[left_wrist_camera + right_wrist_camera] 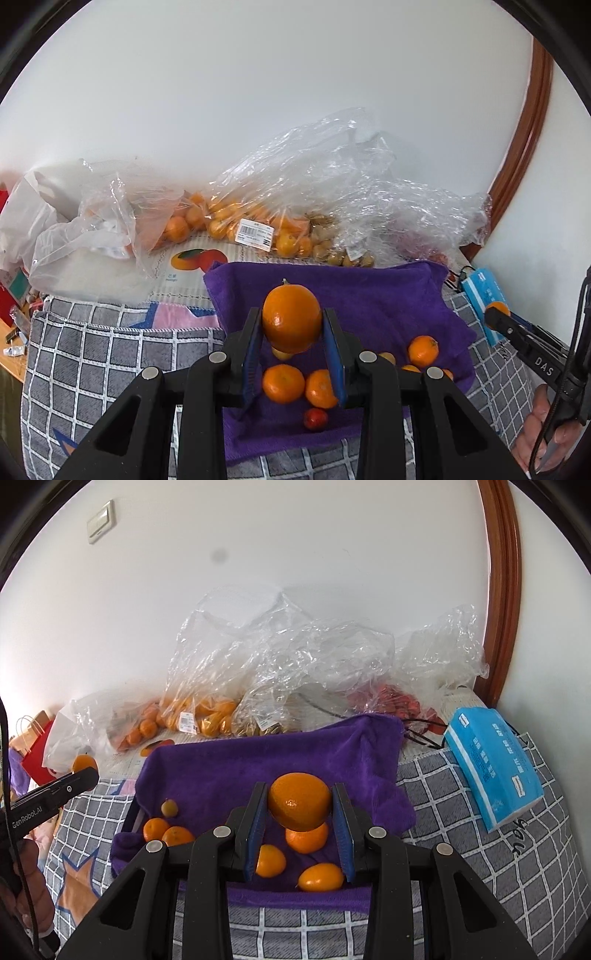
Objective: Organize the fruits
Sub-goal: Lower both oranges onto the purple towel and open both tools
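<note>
My left gripper is shut on an orange and holds it above the purple towel. Under it lie two tangerines, a small red fruit and another tangerine to the right. My right gripper is shut on a second orange above the same towel. Below it lie a tangerine and two kumquat-like fruits. Two tangerines and a small yellowish fruit lie at the towel's left.
Clear plastic bags of oranges, brown fruits and red fruits lie against the white wall. A blue tissue pack sits on the right of the grey checked cloth. A brown door frame stands at the right.
</note>
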A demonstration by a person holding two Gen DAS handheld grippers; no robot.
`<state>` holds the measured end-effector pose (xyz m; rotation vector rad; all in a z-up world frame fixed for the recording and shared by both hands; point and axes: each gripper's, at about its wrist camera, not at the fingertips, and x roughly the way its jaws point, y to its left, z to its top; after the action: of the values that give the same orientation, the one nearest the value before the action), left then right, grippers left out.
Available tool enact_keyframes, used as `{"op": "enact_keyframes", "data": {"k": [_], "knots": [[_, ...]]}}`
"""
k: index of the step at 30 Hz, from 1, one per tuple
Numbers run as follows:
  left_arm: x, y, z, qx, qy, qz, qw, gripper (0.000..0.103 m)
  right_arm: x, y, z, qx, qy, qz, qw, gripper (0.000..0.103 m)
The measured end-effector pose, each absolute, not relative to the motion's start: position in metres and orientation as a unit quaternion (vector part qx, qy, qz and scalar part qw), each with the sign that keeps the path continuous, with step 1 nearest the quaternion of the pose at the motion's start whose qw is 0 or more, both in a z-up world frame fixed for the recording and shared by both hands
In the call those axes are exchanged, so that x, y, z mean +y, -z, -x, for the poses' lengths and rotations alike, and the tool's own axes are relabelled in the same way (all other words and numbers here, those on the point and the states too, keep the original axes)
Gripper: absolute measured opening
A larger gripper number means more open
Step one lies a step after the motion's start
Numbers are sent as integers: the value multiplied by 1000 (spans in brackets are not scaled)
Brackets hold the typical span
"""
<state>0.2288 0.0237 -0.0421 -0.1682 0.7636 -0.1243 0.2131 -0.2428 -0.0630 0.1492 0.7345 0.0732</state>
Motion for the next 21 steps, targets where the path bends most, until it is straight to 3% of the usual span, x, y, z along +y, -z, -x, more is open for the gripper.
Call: {"op": "enact_keyframes", "data": {"k": [21], "knots": [[-8,100,-290,425,78,63,900,30,-242,131,-282,409,-47,-80,908,34]]}}
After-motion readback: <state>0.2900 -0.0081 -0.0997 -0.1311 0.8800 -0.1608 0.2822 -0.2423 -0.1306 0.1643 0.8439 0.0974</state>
